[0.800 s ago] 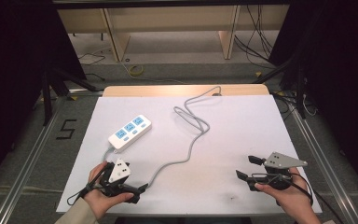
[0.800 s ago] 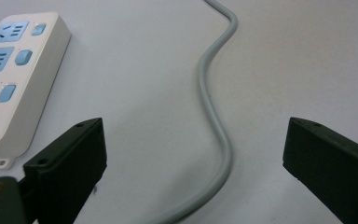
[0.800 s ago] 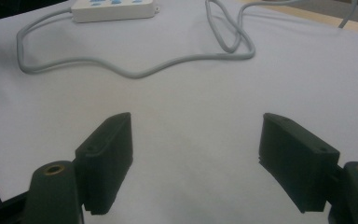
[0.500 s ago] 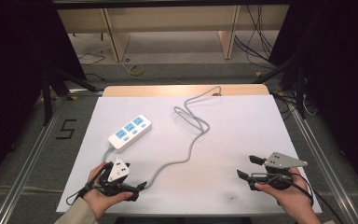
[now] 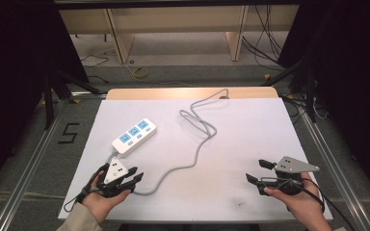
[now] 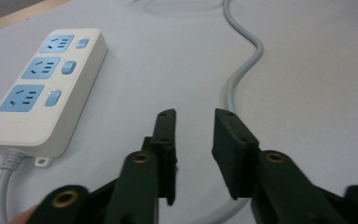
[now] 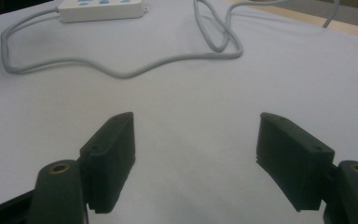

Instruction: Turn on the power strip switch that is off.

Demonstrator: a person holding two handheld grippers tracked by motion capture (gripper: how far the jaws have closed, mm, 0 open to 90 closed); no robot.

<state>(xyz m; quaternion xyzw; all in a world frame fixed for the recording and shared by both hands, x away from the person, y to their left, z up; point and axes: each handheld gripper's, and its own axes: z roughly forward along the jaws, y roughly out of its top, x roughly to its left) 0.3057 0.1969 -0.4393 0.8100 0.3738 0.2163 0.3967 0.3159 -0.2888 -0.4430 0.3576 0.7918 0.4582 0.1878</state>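
Left gripper [image 5: 134, 178] has edged toward the cable [image 5: 192, 161]

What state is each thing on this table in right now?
White three-socket power strip: lying flat, sockets empty, untouched.
Grey power cord: loose, winding across the table, trailing off the far edge.
Left tool: open, narrow gap, holding nothing.
Right tool: wide open, holding nothing.

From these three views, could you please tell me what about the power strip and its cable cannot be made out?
- Where the grey cable ends: in the high view it drops over the table's far edge, so its plug is hidden.
- The power strip: in the right gripper view the top edge cuts it off.
- The power strip's switch positions: too small in the high view and not clear in the left gripper view.
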